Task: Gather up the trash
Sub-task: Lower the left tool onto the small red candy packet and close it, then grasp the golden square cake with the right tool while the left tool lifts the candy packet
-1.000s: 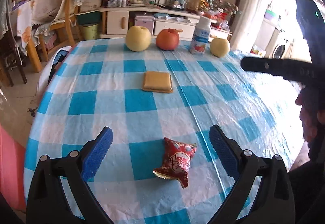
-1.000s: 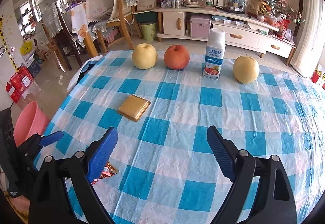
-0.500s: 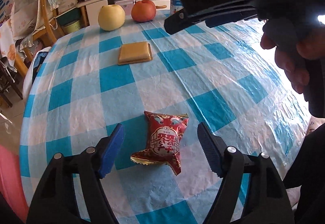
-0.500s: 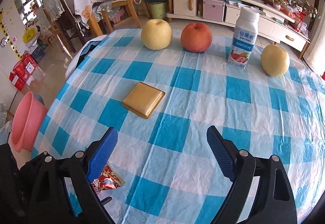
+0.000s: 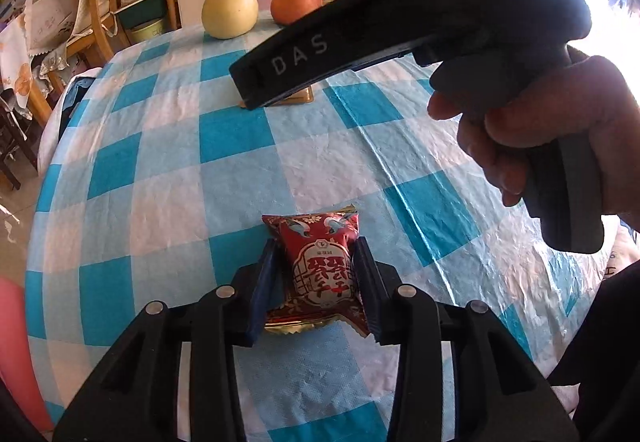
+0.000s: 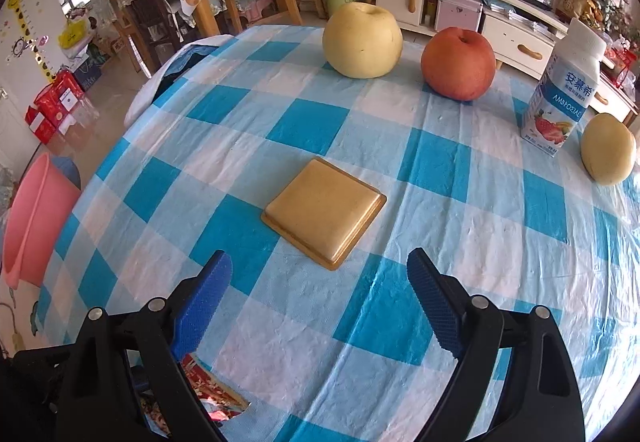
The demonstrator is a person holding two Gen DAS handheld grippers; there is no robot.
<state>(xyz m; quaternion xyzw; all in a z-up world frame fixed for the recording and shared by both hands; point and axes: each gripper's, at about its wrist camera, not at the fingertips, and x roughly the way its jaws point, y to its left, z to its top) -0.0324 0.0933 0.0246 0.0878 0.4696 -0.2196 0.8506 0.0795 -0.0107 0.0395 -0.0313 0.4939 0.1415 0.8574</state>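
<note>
A red snack packet (image 5: 320,266) lies on the blue-and-white checked tablecloth (image 5: 224,177) near its front edge. My left gripper (image 5: 316,278) has its jaws closing on it, and the blue pads touch both sides of the packet. A corner of the same packet (image 6: 208,394) shows low in the right wrist view. My right gripper (image 6: 320,282) stands open just short of a flat gold square packet (image 6: 324,209), with nothing between its pads. In the left wrist view a hand (image 5: 540,137) holds that gripper above the table, hiding most of the gold packet.
Along the far edge stand a yellow pear (image 6: 362,39), a red apple (image 6: 458,63), a yogurt bottle (image 6: 564,89) and another pear (image 6: 608,149). A pink basin (image 6: 32,217) sits on the floor at the left. Chairs and a cabinet stand behind.
My left gripper's jaws have drawn in from wide open onto the red packet as it sank towards it. The right gripper has moved forward and down, closer to the gold packet.
</note>
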